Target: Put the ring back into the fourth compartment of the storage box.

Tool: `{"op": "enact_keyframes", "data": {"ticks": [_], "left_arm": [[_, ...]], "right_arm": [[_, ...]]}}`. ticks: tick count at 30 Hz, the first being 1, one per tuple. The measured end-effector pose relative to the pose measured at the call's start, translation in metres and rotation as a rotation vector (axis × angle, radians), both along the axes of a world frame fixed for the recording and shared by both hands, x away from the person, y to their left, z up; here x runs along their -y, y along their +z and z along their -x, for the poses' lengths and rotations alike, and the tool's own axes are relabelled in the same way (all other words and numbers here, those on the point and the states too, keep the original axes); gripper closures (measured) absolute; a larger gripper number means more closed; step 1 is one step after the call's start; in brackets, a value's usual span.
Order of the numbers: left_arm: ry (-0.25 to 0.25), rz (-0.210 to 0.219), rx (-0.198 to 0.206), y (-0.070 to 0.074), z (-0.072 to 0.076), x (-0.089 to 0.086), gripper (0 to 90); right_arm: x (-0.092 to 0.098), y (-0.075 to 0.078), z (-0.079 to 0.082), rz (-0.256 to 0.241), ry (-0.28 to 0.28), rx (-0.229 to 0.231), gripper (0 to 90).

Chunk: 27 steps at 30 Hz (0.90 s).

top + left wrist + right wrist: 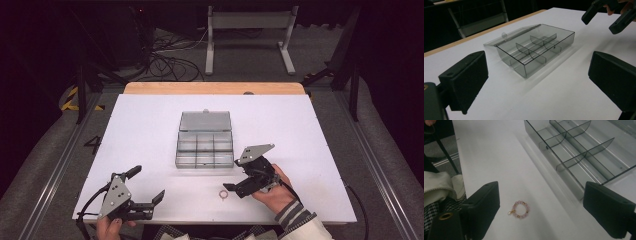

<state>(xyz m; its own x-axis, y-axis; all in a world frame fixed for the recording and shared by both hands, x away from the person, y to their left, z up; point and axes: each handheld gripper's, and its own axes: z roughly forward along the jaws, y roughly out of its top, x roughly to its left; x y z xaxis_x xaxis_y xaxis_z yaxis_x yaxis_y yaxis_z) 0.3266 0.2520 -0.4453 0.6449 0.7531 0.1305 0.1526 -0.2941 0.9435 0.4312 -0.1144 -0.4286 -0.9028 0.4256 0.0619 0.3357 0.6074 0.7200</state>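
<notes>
The right gripper [233, 187] hovers with jaws wide apart just right of the pink bead ring [223, 194], which lies on the white table [150, 130] near of the open clear divided box [205, 146]; the left gripper [148, 184], jaws spread and empty, sits at the near left.

Glossy see-through smoky plastic box [205, 145], smooth matt white table [150, 130], pink bead ring [520, 209], matt black jaws

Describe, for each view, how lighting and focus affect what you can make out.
High view: the white table is bright, surroundings dark. Left gripper view: the clear box is sharp, near jaws soft. Right gripper view: the bead ring is slightly soft, with glare on box dividers.
</notes>
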Motion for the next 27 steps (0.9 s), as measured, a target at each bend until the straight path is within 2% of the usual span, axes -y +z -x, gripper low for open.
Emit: {"op": "enact_keyframes", "data": {"ticks": [11, 27], "left_arm": [[0.0, -0.001, -0.001, 0.0, 0.0, 0.0, 3.1], [-0.002, 0.0, -0.001, 0.0, 0.0, 0.0, 3.1]], "right_arm": [[-0.01, -0.006, -0.002, 0.077, 0.022, -0.031, 20.0], [-0.025, -0.017, -0.005, 0.186, 0.063, -0.102, 28.8]]}}
